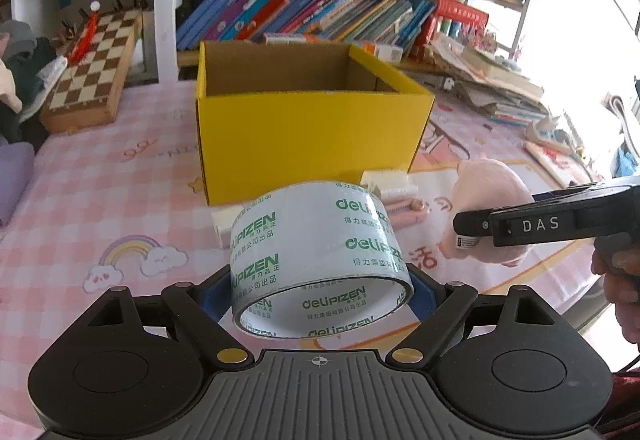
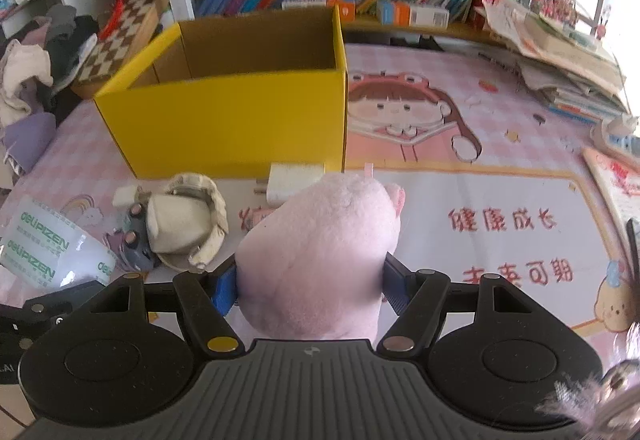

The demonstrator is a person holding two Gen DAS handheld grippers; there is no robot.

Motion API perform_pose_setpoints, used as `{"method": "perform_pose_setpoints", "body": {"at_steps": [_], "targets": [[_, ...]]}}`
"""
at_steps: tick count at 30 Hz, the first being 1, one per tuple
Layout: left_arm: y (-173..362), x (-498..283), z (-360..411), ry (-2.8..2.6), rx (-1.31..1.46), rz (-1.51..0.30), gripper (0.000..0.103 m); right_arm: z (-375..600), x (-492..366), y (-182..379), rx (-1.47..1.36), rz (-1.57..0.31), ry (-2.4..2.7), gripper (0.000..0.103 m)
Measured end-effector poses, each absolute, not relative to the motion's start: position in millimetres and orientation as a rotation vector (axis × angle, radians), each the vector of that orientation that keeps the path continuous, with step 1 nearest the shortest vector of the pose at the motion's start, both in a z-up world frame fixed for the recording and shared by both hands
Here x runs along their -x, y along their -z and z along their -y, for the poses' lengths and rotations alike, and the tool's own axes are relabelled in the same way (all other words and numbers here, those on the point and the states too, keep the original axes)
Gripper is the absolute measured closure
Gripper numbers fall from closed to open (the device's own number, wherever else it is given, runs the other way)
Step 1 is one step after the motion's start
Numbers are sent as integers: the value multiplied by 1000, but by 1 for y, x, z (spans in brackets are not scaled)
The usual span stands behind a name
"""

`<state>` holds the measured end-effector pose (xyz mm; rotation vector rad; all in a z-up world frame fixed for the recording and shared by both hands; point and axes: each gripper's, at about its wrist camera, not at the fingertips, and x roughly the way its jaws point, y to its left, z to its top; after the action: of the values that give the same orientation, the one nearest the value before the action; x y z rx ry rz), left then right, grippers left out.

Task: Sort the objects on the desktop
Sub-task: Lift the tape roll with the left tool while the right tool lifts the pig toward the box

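Tape roll (image 1: 320, 260) in left tool (image 1: 320, 296); pink plush (image 2: 320, 256) in right tool (image 2: 312, 290).

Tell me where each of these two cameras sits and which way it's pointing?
Left wrist view: sits on the left gripper, looking forward along its fingers at the tape roll it holds; the right gripper and the person's hand show at the right edge.
Right wrist view: sits on the right gripper, looking forward past the pink plush toy it grips; a bit of the left gripper shows at lower left.
Both share: the yellow box on the pink table mat, the bookshelf behind, the tape roll and plush.
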<state>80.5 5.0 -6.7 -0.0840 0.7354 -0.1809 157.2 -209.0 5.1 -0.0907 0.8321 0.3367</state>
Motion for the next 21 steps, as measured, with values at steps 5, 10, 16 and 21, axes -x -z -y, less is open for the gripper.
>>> {"method": "perform_pose_setpoints", "body": {"at_steps": [5,10,16,21], "targets": [[-12,-81,-10,177,94,-668,15,206,-159,-23,90,-771,-362,35],[-29,-91,-14,167,89,-608,15,198,-171,-42,98,-698,-407,35],[-45,-115,-14,155,52,-559,15,187,-199,-63,120,-624,-486,35],[-58,-145,-11,152,-7,-525,15,174,-231,-73,165,-579,-565,35]]}}
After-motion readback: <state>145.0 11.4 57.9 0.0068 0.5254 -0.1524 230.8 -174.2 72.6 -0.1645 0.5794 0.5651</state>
